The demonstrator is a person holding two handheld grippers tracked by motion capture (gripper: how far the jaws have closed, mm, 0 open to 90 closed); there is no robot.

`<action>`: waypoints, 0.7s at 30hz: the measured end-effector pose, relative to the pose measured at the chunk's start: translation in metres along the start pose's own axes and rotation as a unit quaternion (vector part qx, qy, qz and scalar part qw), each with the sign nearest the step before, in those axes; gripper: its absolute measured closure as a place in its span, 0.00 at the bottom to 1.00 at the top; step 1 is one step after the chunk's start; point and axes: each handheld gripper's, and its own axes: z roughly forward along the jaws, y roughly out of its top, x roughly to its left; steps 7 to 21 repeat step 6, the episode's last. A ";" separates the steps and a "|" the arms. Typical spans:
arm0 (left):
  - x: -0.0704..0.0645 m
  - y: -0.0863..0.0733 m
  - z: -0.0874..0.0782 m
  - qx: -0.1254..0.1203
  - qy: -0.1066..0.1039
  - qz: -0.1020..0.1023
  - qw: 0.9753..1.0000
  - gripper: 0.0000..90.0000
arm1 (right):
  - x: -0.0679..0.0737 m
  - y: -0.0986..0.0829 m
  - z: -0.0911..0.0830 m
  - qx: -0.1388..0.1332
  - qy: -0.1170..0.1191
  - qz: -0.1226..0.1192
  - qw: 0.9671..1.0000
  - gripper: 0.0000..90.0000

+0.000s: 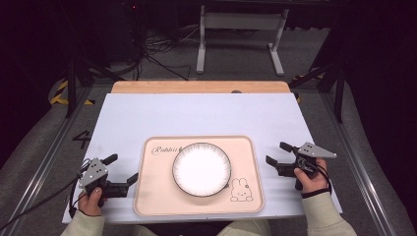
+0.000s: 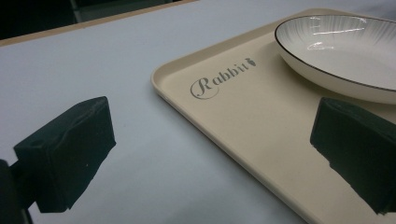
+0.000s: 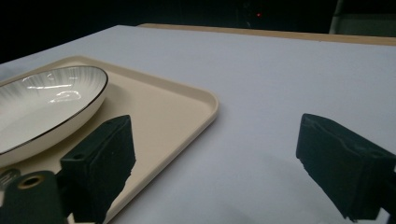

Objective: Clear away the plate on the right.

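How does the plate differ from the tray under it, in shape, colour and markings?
The plate is round; the tray is a rectangle with rounded corners. The plate is white with a thin dark rim; the tray is beige. The tray carries the word "Rabbit" and a rabbit drawing; the plate has only fine streaks near its edge. Both are empty of food.

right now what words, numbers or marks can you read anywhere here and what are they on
"Rabbit", in grey script with a small carrot mark after it, on the far left corner of the beige tray.
"4", a dark figure on the floor left of the table.
A line-drawn rabbit, no words, on the tray's near right corner.
The plate carries no text, just fine radial lines and a dark rim.
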 end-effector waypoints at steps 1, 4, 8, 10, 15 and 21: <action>0.000 0.000 0.000 0.000 0.000 -0.001 1.000 0.00 | -0.001 0.000 -0.001 -0.003 -0.005 0.007 1.000 0.10; 0.000 0.000 0.000 -0.001 -0.001 -0.002 1.000 0.00 | -0.002 -0.001 -0.003 -0.013 -0.007 0.019 1.000 0.07; 0.001 0.000 -0.001 -0.001 -0.001 -0.001 1.000 0.00 | -0.003 -0.002 -0.004 -0.019 -0.004 0.019 1.000 0.07; 0.001 0.000 -0.001 -0.001 -0.001 -0.001 1.000 0.00 | -0.003 -0.002 -0.004 -0.019 -0.004 0.019 1.000 0.07; 0.001 0.000 -0.001 -0.001 -0.001 -0.001 1.000 0.00 | -0.003 -0.002 -0.004 -0.019 -0.004 0.019 1.000 0.07; 0.001 0.000 -0.001 -0.001 -0.001 -0.001 1.000 0.00 | -0.003 -0.002 -0.004 -0.019 -0.004 0.019 1.000 0.07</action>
